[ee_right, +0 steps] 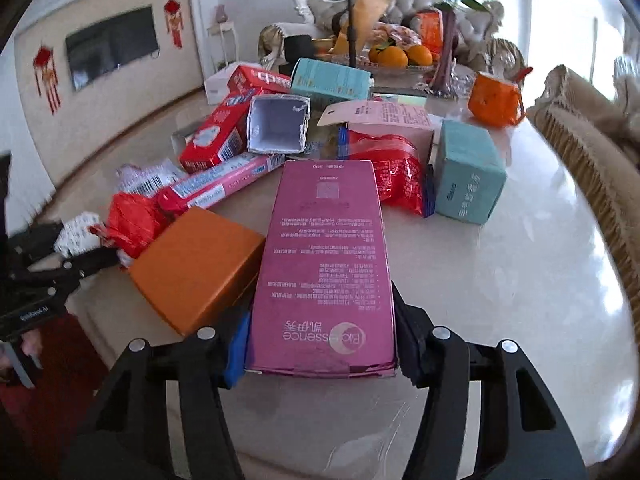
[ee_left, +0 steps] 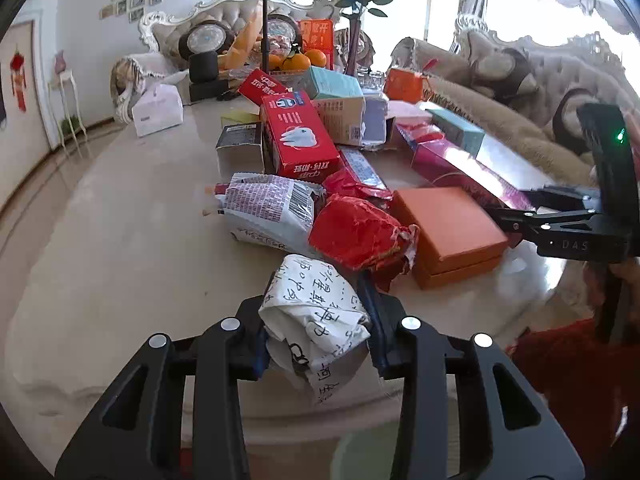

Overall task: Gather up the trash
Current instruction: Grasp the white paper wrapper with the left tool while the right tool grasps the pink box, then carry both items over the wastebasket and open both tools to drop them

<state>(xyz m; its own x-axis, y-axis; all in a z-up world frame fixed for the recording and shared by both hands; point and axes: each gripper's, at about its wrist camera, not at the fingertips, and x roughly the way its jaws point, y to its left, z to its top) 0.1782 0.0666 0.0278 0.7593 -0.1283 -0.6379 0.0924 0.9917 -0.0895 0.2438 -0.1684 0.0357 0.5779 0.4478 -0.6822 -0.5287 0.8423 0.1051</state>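
Observation:
My left gripper (ee_left: 316, 320) is shut on a crumpled white wrapper with black writing (ee_left: 316, 308), held just above the near edge of the marble table (ee_left: 120, 248). My right gripper (ee_right: 320, 332) is shut on the near end of a long pink box (ee_right: 324, 264), which points away over the table. The right gripper also shows at the right of the left wrist view (ee_left: 560, 220), the pink box (ee_left: 460, 164) reaching out from it. The left gripper shows at the left edge of the right wrist view (ee_right: 60, 260).
Trash is piled mid-table: an orange box (ee_left: 448, 228), a red wrapper (ee_left: 360, 232), a printed white bag (ee_left: 268, 208), a red carton (ee_left: 296, 136), teal boxes (ee_right: 468, 176). Oranges (ee_left: 296, 60), a rose vase (ee_left: 356, 32) and a tripod (ee_left: 265, 20) stand behind. Sofas ring the table.

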